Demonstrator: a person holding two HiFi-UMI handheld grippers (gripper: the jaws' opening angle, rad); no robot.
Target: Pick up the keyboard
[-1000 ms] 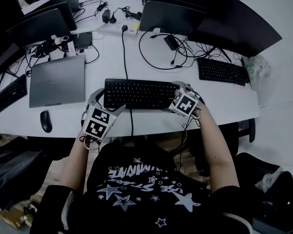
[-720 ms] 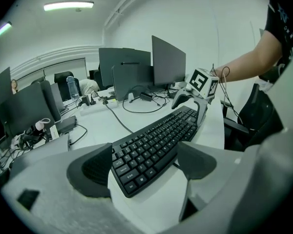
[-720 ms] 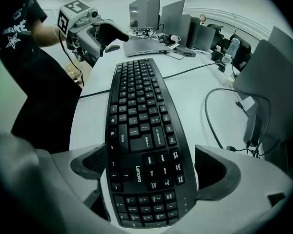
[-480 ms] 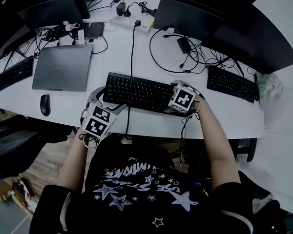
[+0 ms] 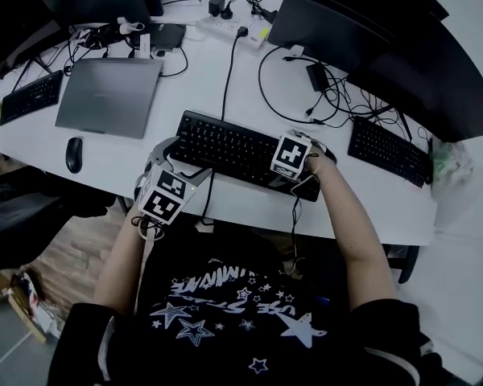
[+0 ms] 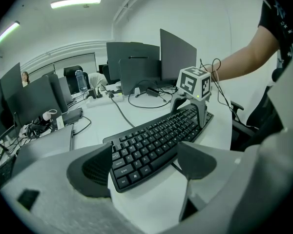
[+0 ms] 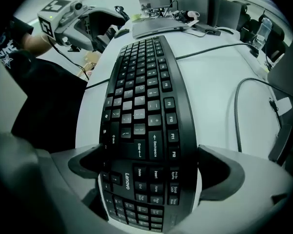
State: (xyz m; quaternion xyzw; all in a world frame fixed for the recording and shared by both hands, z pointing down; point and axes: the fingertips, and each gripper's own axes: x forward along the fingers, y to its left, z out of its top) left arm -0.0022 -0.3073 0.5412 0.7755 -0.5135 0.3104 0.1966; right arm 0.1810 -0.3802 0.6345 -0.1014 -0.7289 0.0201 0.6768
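Observation:
A black curved keyboard (image 5: 229,147) lies on the white table (image 5: 249,211) in front of the person. My right gripper (image 5: 292,167) points steeply down over its right end. In the right gripper view (image 7: 151,172) the jaws have just been opening and stand astride that end of the keyboard (image 7: 144,116), the pads close to both long edges with no visible squeeze. My left gripper (image 5: 175,161) is open at the keyboard's left front corner. In the left gripper view (image 6: 144,167) that corner of the keyboard (image 6: 156,140) lies between the pads, apart from them.
A closed grey laptop (image 5: 109,95) and a mouse (image 5: 73,153) lie to the left. A second black keyboard (image 5: 389,151) lies to the right. Monitors (image 5: 338,30), a power strip (image 5: 229,29) and loose cables (image 5: 290,87) fill the back of the table.
My right gripper has tipped down and sunk over the keyboard's right end. The left gripper has stayed near the left corner. The head view has swung, so everything sits further left and lower.

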